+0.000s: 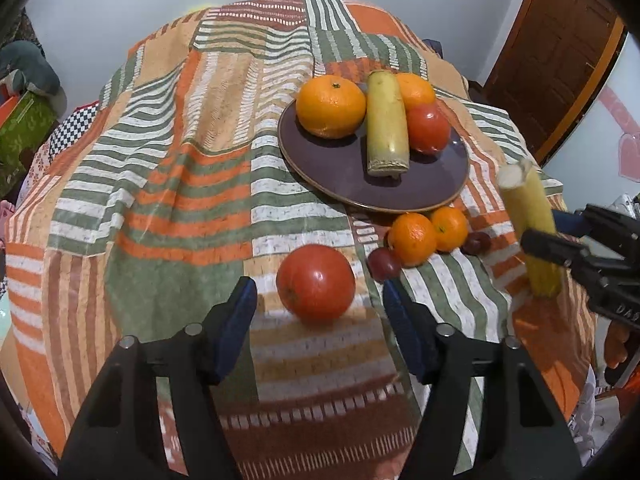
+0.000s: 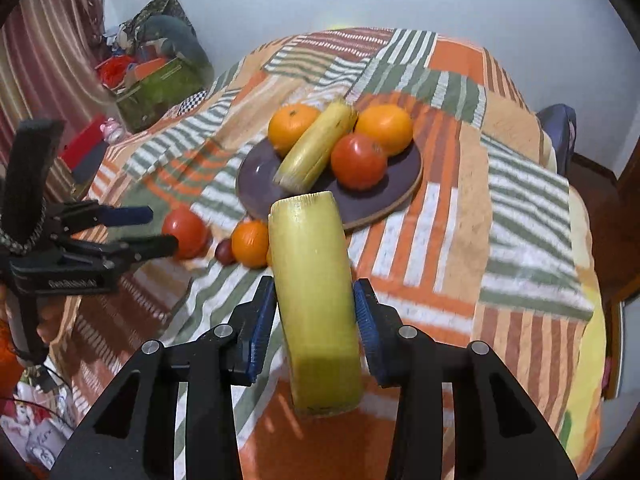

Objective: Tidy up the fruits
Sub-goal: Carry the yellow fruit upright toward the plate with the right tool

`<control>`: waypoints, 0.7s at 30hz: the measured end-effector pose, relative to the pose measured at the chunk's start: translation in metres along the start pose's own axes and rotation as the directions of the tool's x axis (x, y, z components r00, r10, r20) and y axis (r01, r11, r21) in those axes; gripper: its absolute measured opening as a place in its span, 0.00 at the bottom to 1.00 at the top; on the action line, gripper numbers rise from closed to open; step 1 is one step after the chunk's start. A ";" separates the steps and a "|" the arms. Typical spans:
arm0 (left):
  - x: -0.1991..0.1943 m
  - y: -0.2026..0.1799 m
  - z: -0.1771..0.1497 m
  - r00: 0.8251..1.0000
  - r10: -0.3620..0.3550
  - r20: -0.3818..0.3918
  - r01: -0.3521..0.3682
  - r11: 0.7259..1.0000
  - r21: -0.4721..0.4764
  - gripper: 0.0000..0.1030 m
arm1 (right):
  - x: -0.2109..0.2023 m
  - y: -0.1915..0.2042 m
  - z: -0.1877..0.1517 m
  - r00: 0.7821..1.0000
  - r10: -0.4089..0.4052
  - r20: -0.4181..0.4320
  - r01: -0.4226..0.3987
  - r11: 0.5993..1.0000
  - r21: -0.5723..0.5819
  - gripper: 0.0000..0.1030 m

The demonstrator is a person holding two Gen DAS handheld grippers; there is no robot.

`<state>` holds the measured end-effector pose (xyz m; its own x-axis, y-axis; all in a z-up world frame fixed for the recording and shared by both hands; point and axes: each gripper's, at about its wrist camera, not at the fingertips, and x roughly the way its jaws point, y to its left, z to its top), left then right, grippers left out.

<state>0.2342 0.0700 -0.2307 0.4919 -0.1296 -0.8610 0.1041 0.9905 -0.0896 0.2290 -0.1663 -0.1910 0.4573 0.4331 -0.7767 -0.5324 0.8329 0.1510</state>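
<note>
A dark purple plate [image 1: 352, 184] [image 2: 256, 184] on the striped cloth holds two oranges [image 1: 331, 106], a yellow-green stalk piece [image 1: 387, 124] and a red tomato [image 1: 428, 128]. My left gripper [image 1: 318, 300] is open, its fingers on either side of a loose red tomato [image 1: 316, 283] [image 2: 185, 232] on the cloth. My right gripper [image 2: 314, 320] is shut on a second yellow-green stalk piece [image 2: 314, 300] [image 1: 528, 232], held above the cloth, right of the plate. Two small oranges [image 1: 413, 238] and two dark red fruits [image 1: 383, 264] lie in front of the plate.
The striped patchwork cloth [image 1: 180, 200] covers a round table. A green box with clutter [image 2: 160, 88] stands at the far left beside a curtain. A wooden door [image 1: 560, 48] is at the right. A chair back [image 2: 560, 132] sits behind the table.
</note>
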 end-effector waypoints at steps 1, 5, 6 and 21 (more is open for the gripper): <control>0.005 0.001 0.002 1.000 -0.001 -0.007 0.001 1.000 0.000 0.57 | 0.001 -0.001 0.004 1.000 -0.003 0.006 0.003 1.000 -0.006 0.36; 0.018 0.005 0.007 1.000 -0.014 -0.028 0.014 1.000 -0.007 0.47 | 0.002 0.001 0.016 1.000 -0.012 0.028 0.012 1.000 -0.027 0.35; 0.020 0.006 0.007 0.999 -0.028 -0.030 0.028 1.000 -0.009 0.46 | 0.003 0.000 0.019 1.000 -0.010 0.029 0.011 0.999 -0.031 0.35; 0.008 0.020 0.014 0.999 -0.029 0.037 0.030 0.999 -0.023 0.45 | 0.024 0.014 0.054 0.999 -0.008 0.040 0.012 0.994 -0.105 0.34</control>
<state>0.2525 0.0881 -0.2322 0.5202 -0.1598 -0.8390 0.0990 0.9870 -0.1266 0.2711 -0.1259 -0.1742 0.4896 0.4396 -0.7530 -0.5983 0.7976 0.0765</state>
